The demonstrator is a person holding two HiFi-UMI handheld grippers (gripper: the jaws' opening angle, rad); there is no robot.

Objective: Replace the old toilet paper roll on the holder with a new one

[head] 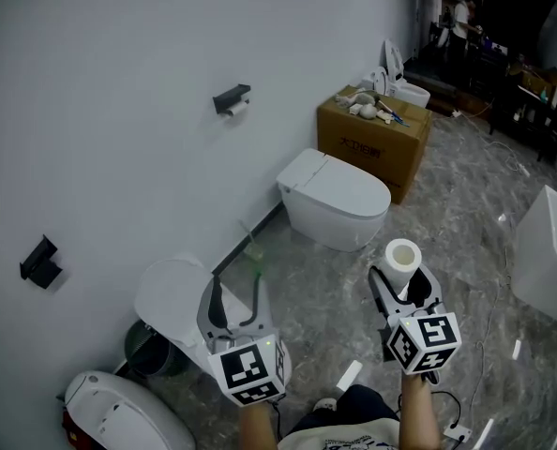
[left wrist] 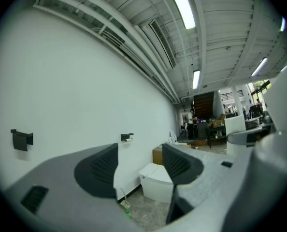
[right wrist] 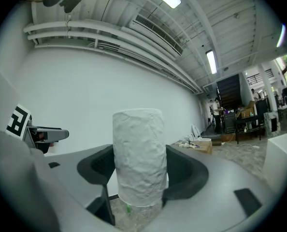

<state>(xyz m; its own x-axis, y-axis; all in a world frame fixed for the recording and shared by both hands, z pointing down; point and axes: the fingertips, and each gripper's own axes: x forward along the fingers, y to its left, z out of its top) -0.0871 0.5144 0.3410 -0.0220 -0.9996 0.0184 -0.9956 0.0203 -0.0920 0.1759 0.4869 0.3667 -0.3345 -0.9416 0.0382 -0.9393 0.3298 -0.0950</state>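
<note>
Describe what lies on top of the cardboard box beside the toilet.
A heap of pale objects lies on the cardboard box, too small to identify. Its closed top hides the contents.

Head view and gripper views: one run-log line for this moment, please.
left gripper: open, empty | right gripper: shut on toilet paper roll, upright | wall holder: ahead on wall, not reached

white toilet [head: 339, 200] beside cardboard box [head: 368, 146]
</note>
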